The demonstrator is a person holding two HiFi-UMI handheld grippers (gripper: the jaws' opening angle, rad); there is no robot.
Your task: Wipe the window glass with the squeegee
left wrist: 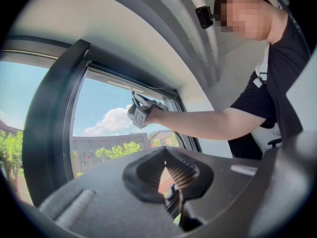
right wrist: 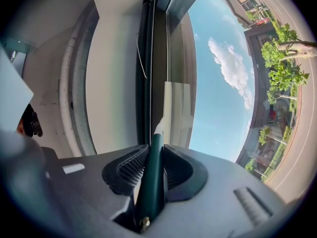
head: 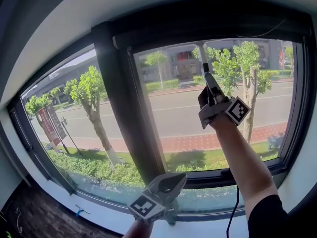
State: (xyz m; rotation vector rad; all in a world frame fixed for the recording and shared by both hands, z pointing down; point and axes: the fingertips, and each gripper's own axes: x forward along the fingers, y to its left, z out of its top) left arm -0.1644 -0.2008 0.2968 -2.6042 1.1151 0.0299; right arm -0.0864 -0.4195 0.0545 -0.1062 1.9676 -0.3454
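White sill [head: 111,216] ran along the bottom of the head view, and the left claw [head: 178,178] hung just above it, lowest and closest of the lot. Its own camera showed the two jaws closed tip to tip with nothing caught between them, so it was empty. It was angled up toward the pane, and from that claw the other one sat well up and to the right.

Next out was the bare forearm [head: 242,157], stretched up from the lower right, with a black cable [head: 232,217] dangling beside it. On the end of it was the right claw [head: 207,83], clamped onto the squeegee [right wrist: 151,175]. The dark green handle ran straight up the middle between the ribbed pads, which pressed it from both sides. Past the tips of that claw the handle turned pale, and the head reached on up to the window glass [head: 173,133] of the right-hand pane. I couldn't really tell how flat the blade lay on it, since it showed only edge-on.

To the left of the right claw stood the thick dark mullion [head: 121,108] splitting the two panes, and a dark frame ran all round.

Beyond the glass, way past both claws, it was properly sunny: a strip of grass [head: 198,157], a reddish brick pavement [head: 193,142], a grey road [head: 168,114], leafy trees [head: 89,86] and low buildings [head: 181,63] on the far side.
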